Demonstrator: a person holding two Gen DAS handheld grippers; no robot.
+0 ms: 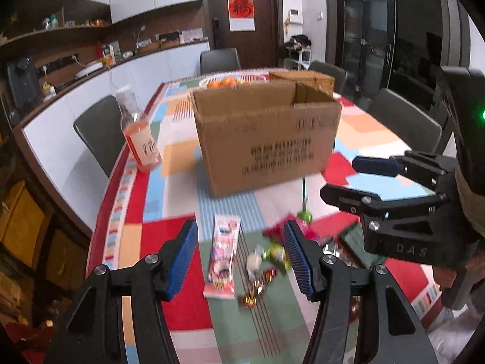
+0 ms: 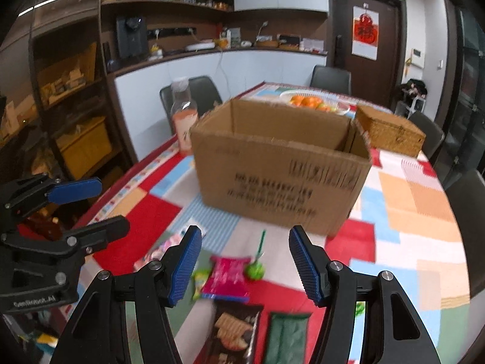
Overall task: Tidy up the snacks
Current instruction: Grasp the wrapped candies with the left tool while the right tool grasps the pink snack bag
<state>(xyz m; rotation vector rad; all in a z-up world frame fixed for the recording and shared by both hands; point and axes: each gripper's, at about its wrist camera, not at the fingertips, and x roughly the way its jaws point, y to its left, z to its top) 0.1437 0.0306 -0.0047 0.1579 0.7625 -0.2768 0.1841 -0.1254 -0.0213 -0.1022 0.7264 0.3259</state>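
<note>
Both the left gripper and right gripper hover with fingers spread and empty, every snack packet lying on the tabletop before the cardboard box, seemingly nothing packed yet.

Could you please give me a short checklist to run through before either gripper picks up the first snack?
1. Left gripper open and empty: ok.
2. Right gripper open and empty: ok.
3. Cardboard box open at the top, ready to take snacks: ok.
4. Pink packet lies flat between the left gripper's fingers, apart from other wrappers: ok.
5. Red packet free of neighbours: not ok, a green wrapper and the green lollipop crowd it.
6. Box contents: cannot tell.
</note>
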